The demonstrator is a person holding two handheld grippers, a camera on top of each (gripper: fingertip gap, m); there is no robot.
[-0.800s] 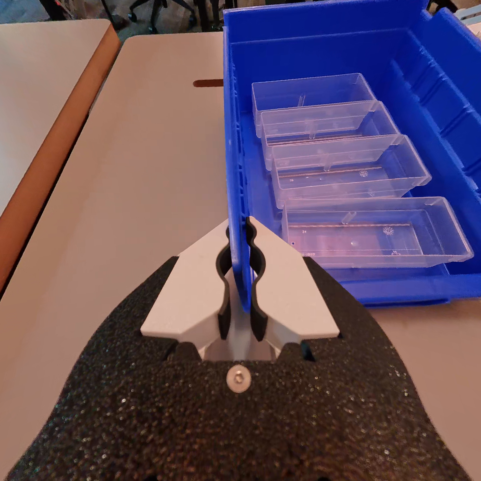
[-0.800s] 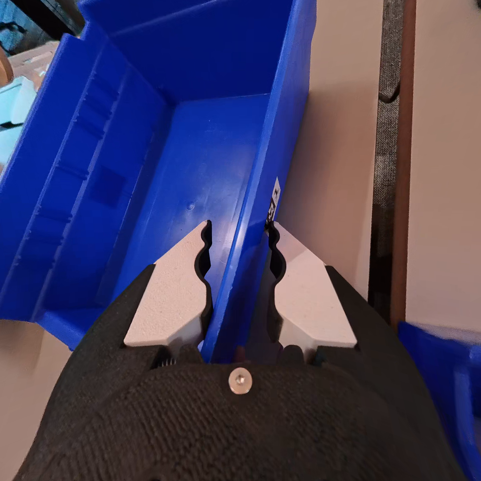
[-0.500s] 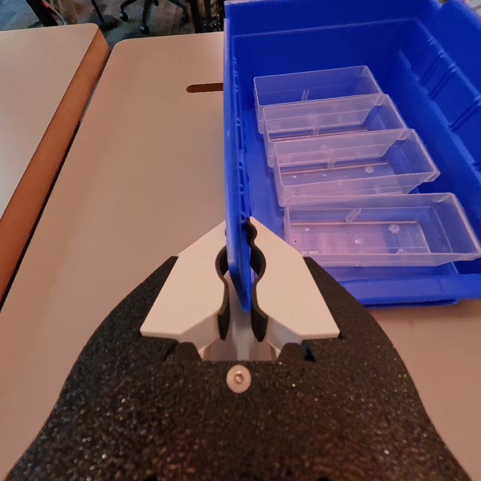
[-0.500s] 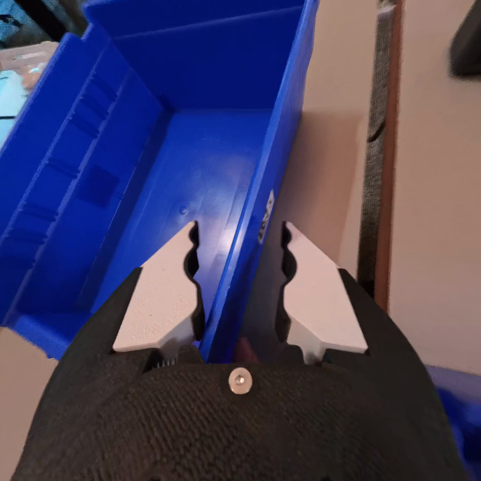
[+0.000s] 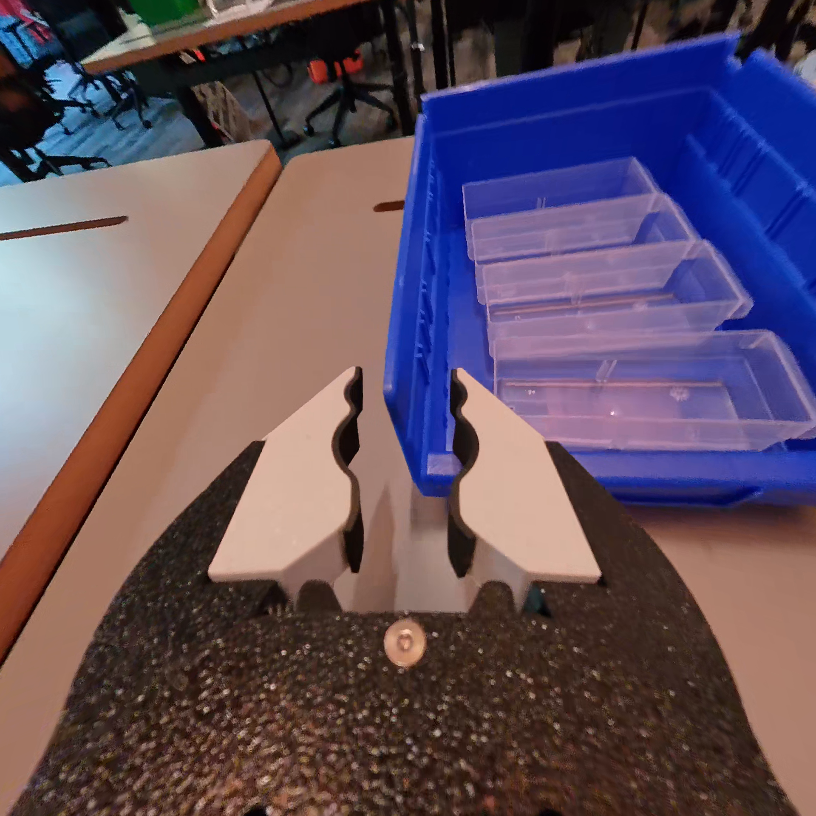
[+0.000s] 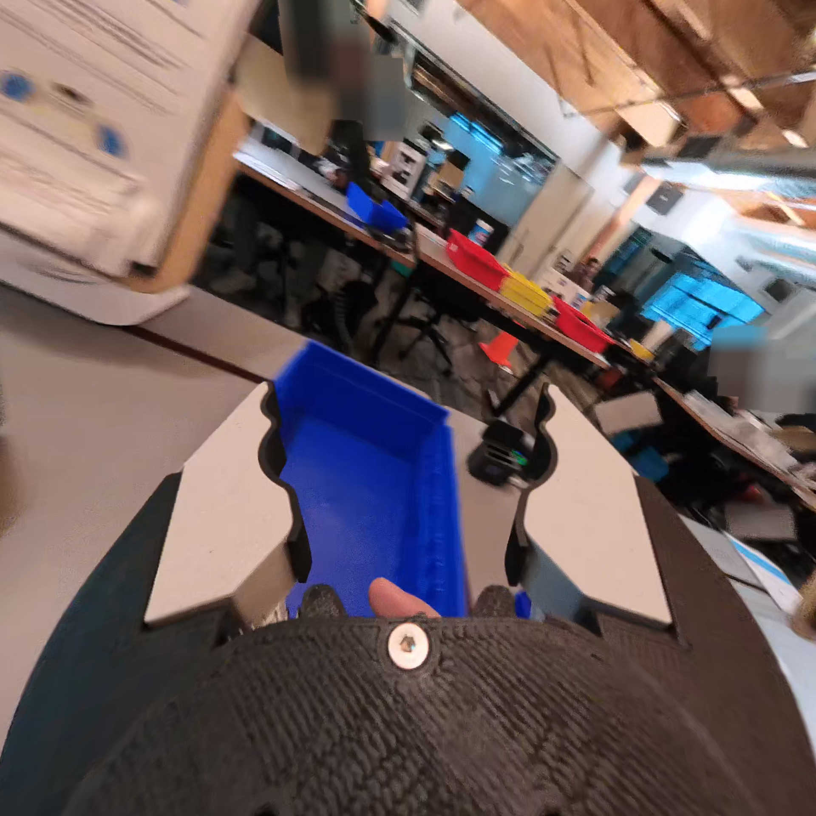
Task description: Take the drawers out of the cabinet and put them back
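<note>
Several clear plastic drawers (image 5: 618, 291) lie side by side in a blue bin (image 5: 574, 110) on the beige table. My left gripper (image 5: 406, 379) is open, and its fingers straddle the bin's near left corner without gripping it. My right gripper (image 6: 406, 397) is wide open and raised above an empty blue bin (image 6: 366, 463) that shows between its fingers. A fingertip (image 6: 393, 602) shows at the base of the right gripper. No cabinet is in view.
A second table (image 5: 88, 287) adjoins on the left across a brown-edged gap. In the right wrist view a dark device (image 6: 494, 450) sits beside the empty bin, a white board (image 6: 66, 132) stands at the left, and tables with red and yellow bins (image 6: 530, 287) stand behind.
My left gripper has opened, let go of the bin's wall and pulled back a little. My right gripper has opened wider, let go of the empty bin's wall, lifted and tilted up toward the room.
</note>
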